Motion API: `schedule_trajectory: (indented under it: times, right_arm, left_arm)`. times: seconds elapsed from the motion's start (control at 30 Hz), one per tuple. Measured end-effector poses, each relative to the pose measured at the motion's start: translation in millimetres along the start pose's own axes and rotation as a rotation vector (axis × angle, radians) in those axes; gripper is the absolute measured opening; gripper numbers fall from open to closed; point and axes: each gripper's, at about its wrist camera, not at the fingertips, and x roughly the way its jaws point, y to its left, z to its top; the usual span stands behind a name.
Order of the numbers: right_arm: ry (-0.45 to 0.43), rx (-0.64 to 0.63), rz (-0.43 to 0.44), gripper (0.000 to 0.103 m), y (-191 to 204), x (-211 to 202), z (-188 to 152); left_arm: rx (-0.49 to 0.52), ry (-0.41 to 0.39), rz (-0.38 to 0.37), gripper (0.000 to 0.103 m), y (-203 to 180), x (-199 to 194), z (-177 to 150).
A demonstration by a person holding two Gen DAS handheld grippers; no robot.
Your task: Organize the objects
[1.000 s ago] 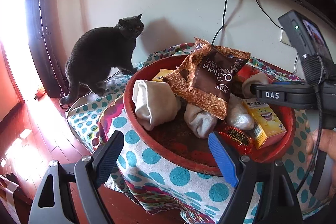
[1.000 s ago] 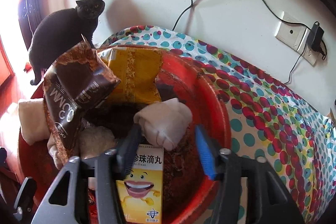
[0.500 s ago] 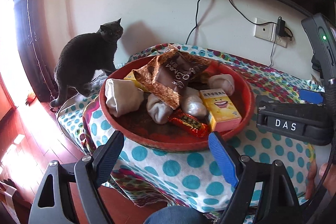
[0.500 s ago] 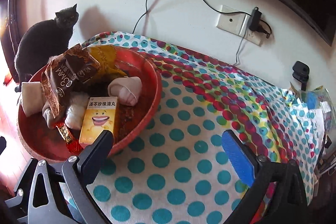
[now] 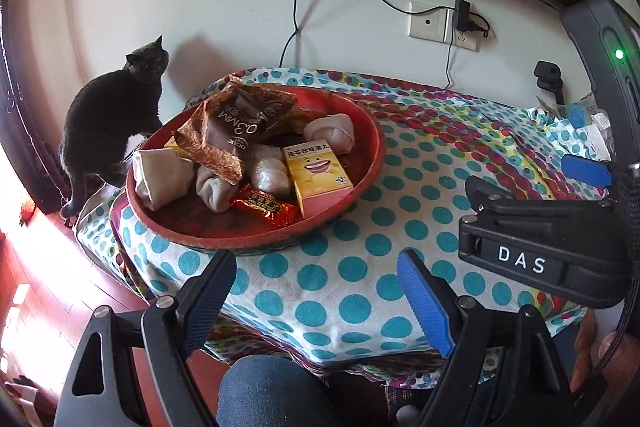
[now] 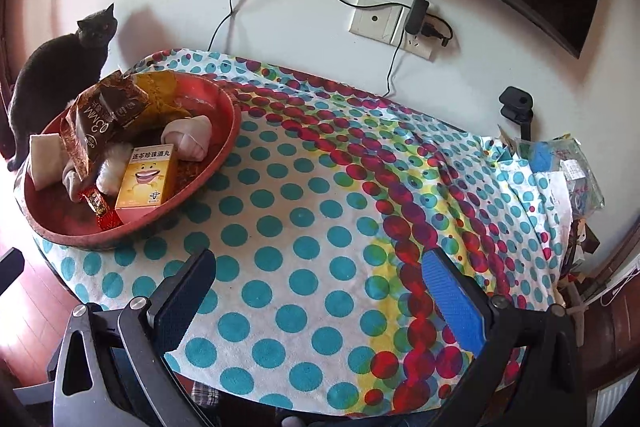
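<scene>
Where tray [image 6: 230, 131] ends, bare tablecloth [image 6: 320, 227]

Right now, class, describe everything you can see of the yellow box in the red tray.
The yellow box is a small cardboard carton with a cartoon smiling mouth, dark Chinese characters across its top and a pinkish side face. It looks closed and lies face up inside the red tray, near the rim. A whitish bundle sits against it, as does a red wrapper.

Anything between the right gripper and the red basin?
Nothing but bare polka-dot tablecloth. In the right wrist view the right gripper hangs open and empty over the cloth, and the red basin sits beyond it to the left.
</scene>
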Motion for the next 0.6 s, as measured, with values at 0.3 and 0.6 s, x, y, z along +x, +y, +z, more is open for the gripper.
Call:
schedule_trajectory:
  times: [0.3,0.6]
  right_arm:
    - [-0.039,0.112,-0.012,0.103,-62,-1,-1]
    - [0.027,0.344,-0.048,0.103,-153,14,-8]
  left_arm:
    - [0.088,-0.017,-0.045,0.085,-27,19,26]
    - [0.101,0.025,-0.171,0.085,-69,63,95]
